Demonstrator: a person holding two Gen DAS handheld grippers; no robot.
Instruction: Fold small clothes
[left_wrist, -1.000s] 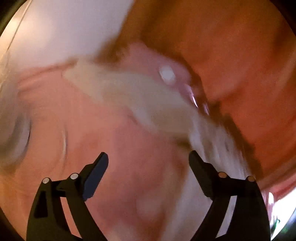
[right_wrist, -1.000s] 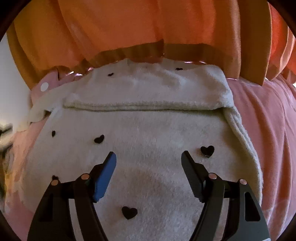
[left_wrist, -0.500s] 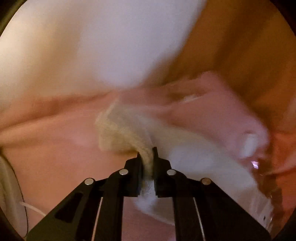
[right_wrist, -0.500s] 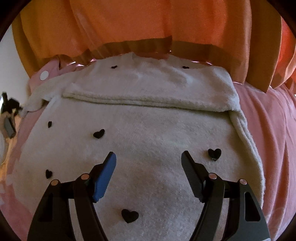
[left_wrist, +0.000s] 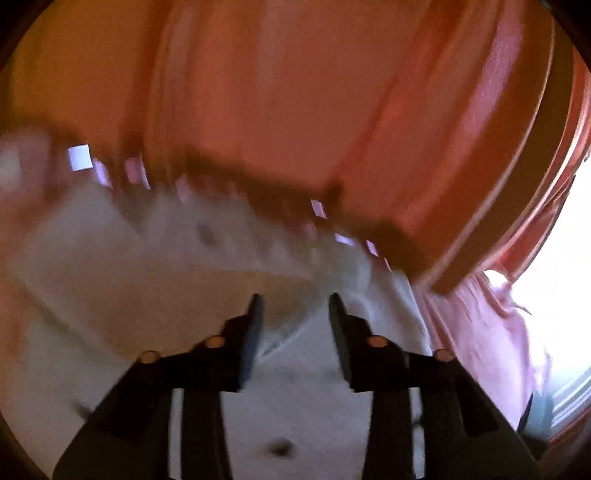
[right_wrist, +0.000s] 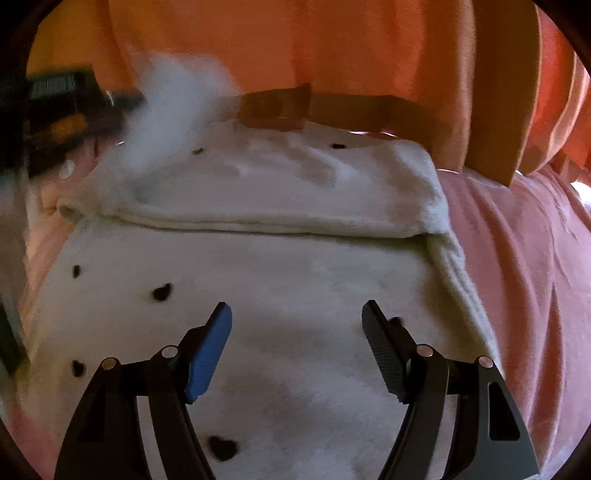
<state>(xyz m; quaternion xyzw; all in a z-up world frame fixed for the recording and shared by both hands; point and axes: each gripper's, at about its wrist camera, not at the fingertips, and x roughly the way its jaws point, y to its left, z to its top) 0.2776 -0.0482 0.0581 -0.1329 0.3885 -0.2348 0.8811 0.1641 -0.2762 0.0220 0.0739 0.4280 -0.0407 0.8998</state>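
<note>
Orange curtains (right_wrist: 369, 48) hang behind a bed spread with a pink sheet (right_wrist: 524, 280), and bright window light burns out the right edge of my left wrist view. On the sheet lies the cream fleece garment (right_wrist: 288, 302) with small black hearts, its far part folded over into a flat band across the top.

Half a second ago my left claw (left_wrist: 295, 317) was clamped on a cream edge off to the side over the pink sheet; now its jaws are opening with a gap between them, and I see nothing pinched there, only the garment lying under and beyond them. That view has swung round to face the curtains and is smeared with motion. My right claw (right_wrist: 295, 332) stays spread wide above the middle of the garment, gripping nothing, much as it was.

Only the right wrist view shows a blurred flap of cream cloth (right_wrist: 173, 103) raised at the garment's far left corner, with a dark blurred gripper body beside it. Only the left wrist view shows the bright window.
</note>
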